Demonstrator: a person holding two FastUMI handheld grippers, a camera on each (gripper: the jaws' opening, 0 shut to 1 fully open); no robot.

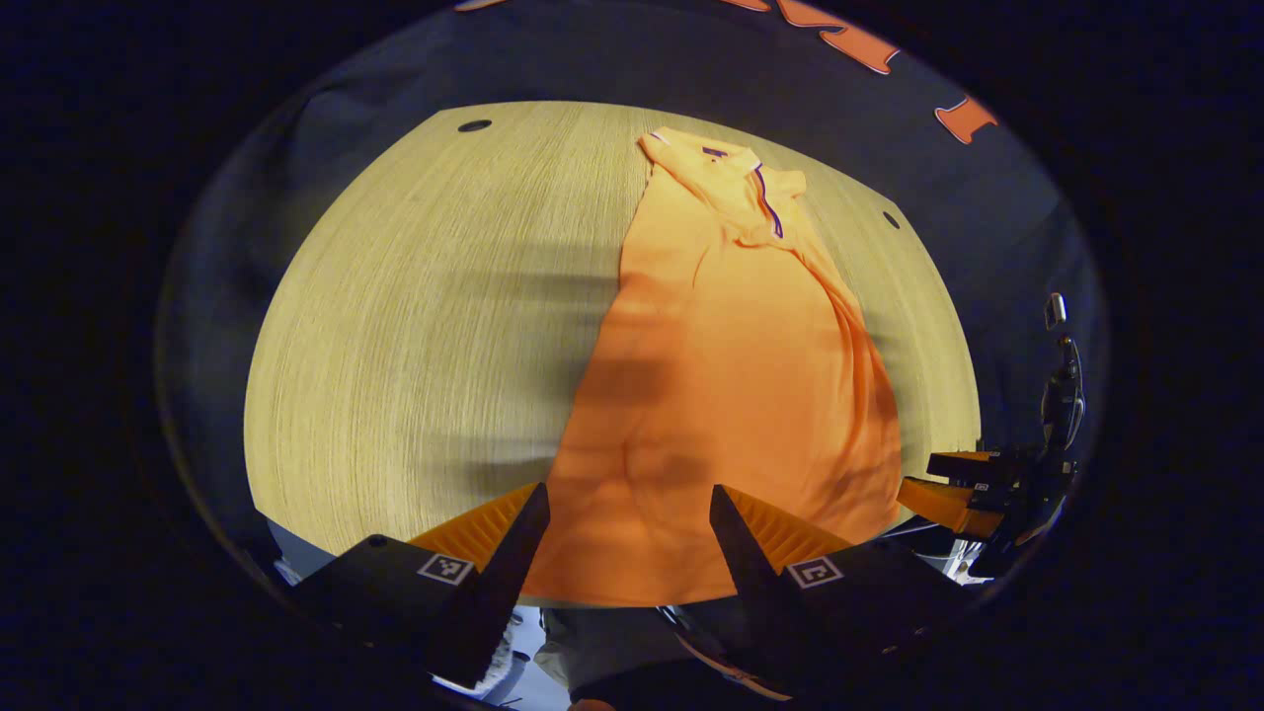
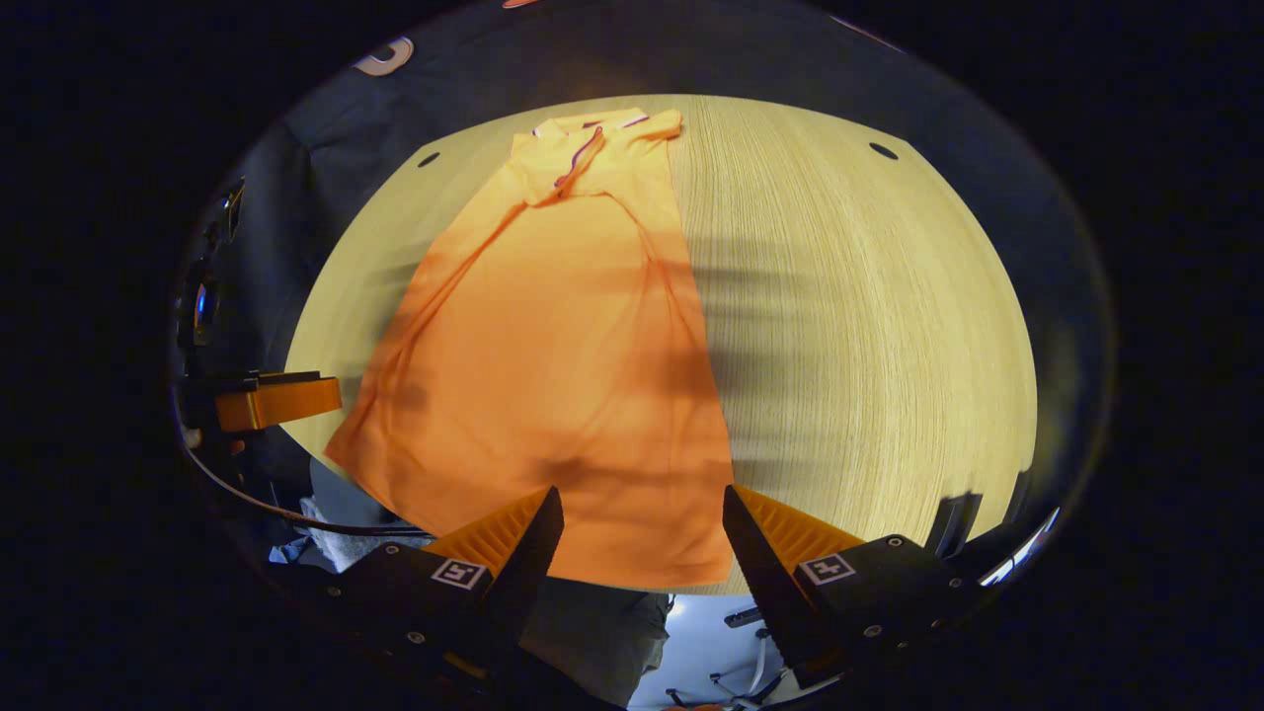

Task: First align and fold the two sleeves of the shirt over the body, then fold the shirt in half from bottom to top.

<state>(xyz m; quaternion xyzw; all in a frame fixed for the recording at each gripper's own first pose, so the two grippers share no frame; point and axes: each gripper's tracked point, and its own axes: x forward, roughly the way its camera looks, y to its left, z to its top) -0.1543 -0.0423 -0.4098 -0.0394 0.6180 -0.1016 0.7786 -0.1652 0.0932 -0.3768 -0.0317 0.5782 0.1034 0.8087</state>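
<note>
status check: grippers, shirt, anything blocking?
Left gripper open, right gripper open, both above the hem. Orange shirt flat on table, sleeves folded in, bottom fold not done. Nothing in the way.

Nothing readable here, honestly. The only markings were small square black-and-white tags (image 1: 445, 568), one on each finger mount of the left gripper (image 1: 628, 513), and the same kind of tags (image 2: 827, 569) on the right gripper (image 2: 642, 513), just coded patterns, not words. The orange polo shirt (image 1: 731, 375) had a dark neck label (image 1: 713, 152), far too small to make out.
</note>
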